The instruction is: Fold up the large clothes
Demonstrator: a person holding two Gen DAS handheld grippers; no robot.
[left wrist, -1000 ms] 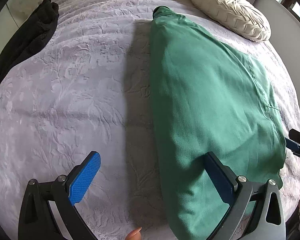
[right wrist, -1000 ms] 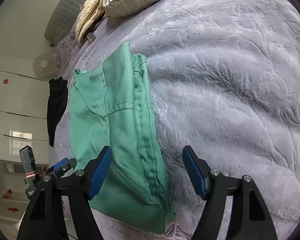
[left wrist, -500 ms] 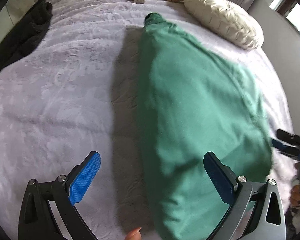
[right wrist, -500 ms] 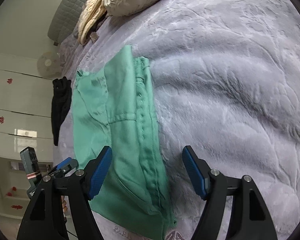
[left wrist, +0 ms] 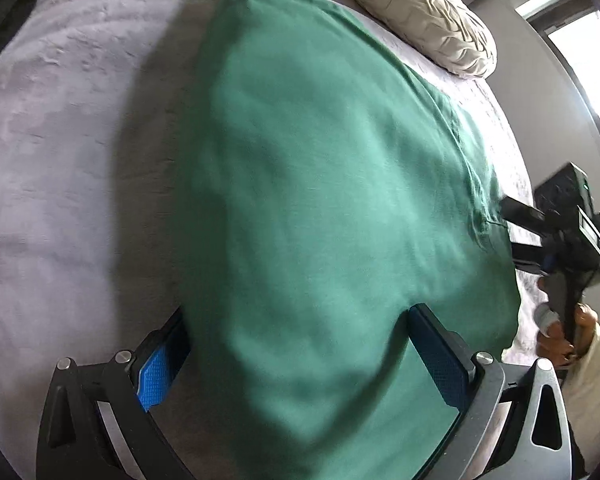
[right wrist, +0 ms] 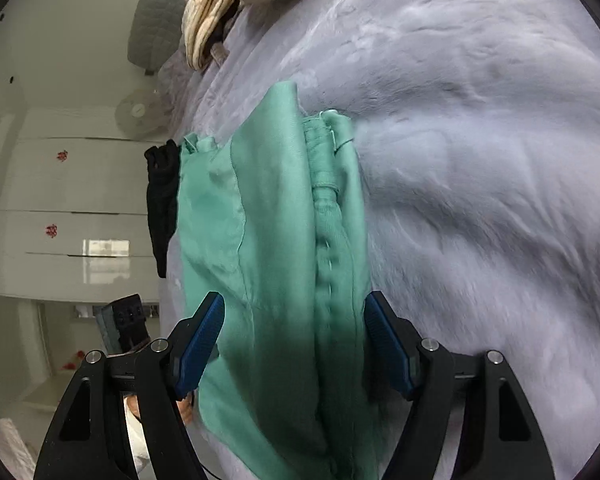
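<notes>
Claws [left wrist: 296, 356] [right wrist: 294, 340] apparently unclamped, straddling green garment [left wrist: 320, 184].

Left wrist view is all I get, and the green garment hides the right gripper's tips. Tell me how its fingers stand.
Observer: The right gripper is open, with the seamed edge of the green garment between its fingers.
Operator: Name what lies past the garment on its far side.
Observer: A black garment hangs at the edge of the bed, right beside the green one.
Operator: Say what stands behind that.
Observer: White cupboards with small red marks, and a fan.
</notes>
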